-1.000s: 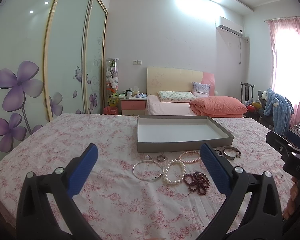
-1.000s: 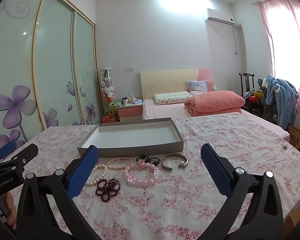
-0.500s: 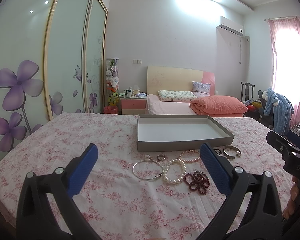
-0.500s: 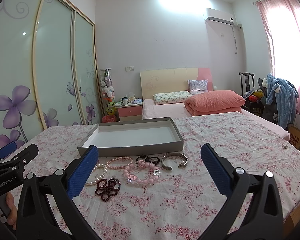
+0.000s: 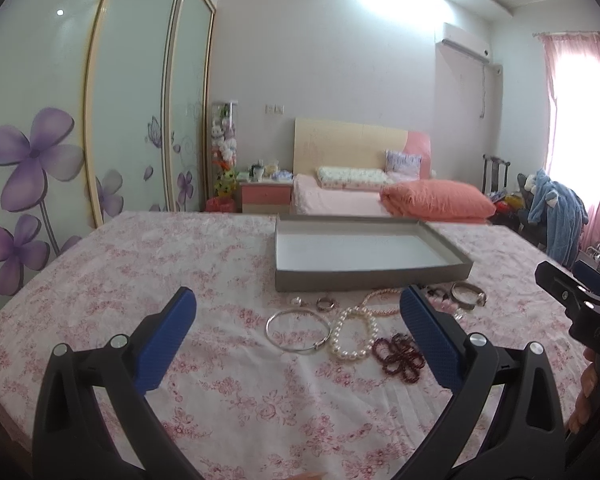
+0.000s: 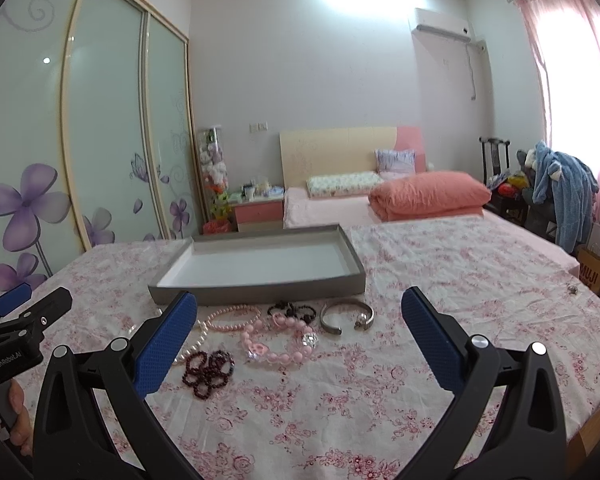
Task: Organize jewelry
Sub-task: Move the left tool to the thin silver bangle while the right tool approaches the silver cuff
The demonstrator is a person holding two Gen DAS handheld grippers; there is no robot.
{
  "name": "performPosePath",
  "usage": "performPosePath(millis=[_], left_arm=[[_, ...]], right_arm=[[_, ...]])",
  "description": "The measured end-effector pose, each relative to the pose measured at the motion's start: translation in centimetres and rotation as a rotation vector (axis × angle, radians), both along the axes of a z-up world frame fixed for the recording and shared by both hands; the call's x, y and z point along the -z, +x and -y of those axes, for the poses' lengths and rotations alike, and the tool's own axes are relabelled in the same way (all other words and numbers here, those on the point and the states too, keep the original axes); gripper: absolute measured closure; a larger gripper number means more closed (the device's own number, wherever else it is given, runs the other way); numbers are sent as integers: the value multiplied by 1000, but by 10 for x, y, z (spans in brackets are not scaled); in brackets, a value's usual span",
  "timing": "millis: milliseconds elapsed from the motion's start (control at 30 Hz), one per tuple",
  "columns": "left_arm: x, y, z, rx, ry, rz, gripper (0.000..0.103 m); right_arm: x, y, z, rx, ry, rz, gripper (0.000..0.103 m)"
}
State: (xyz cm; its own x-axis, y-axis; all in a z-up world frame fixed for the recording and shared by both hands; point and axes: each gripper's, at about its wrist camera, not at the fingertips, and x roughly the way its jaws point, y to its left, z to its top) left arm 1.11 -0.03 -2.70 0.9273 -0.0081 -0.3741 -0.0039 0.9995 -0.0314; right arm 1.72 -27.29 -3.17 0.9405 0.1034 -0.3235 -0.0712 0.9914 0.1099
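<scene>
Jewelry: white pearl bracelet (image 5: 353,334), dark-red beaded flower bracelet (image 6: 208,372), silver bangle (image 5: 298,330)

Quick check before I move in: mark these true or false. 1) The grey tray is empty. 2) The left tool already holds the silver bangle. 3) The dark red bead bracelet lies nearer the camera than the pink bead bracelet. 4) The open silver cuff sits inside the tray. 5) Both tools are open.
1) True: the grey tray shows only its bare white floor.
2) False: the left tool is open and holds nothing; the silver bangle lies on the floral bedspread.
3) True: the dark red bead bracelet lies closer than the pink bead bracelet.
4) False: the open silver cuff lies on the bedspread in front of the tray.
5) True: the right tool is open too.
</scene>
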Motion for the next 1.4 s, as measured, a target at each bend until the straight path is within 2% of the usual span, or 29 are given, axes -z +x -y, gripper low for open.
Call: performPosePath(millis=[333, 467, 667, 833, 867, 933, 1133, 1233, 1367, 1400], left_arm=[[20, 46, -10, 24, 25, -217, 4], [28, 64, -13, 37, 43, -287, 4], [41, 84, -14, 62, 54, -381, 4], [51, 96, -17, 73, 59, -431, 4], [53, 98, -16, 74, 62, -441, 4], [56, 100, -16, 74, 71, -454, 4], [62, 111, -12, 80, 100, -495, 4], [66, 116, -11, 78, 104, -519, 4], [72, 124, -9, 76, 113, -549, 4], [74, 126, -9, 71, 118, -559, 7]], right_arm=[[24, 72, 26, -11, 8, -272, 2], [41, 103, 29, -14, -26, -388, 9], [66, 133, 38, -2, -22, -548, 11], [73, 139, 33, -15, -37, -570, 12], [72, 139, 31, -18, -38, -571, 18], [73, 142, 28, -10, -65, -571, 23], [70, 156, 18, -11, -111, -568, 25], [70, 160, 17, -14, -109, -560, 35], [70, 163, 19, -14, -105, -561, 34], [69, 167, 19, -13, -106, -562, 34]])
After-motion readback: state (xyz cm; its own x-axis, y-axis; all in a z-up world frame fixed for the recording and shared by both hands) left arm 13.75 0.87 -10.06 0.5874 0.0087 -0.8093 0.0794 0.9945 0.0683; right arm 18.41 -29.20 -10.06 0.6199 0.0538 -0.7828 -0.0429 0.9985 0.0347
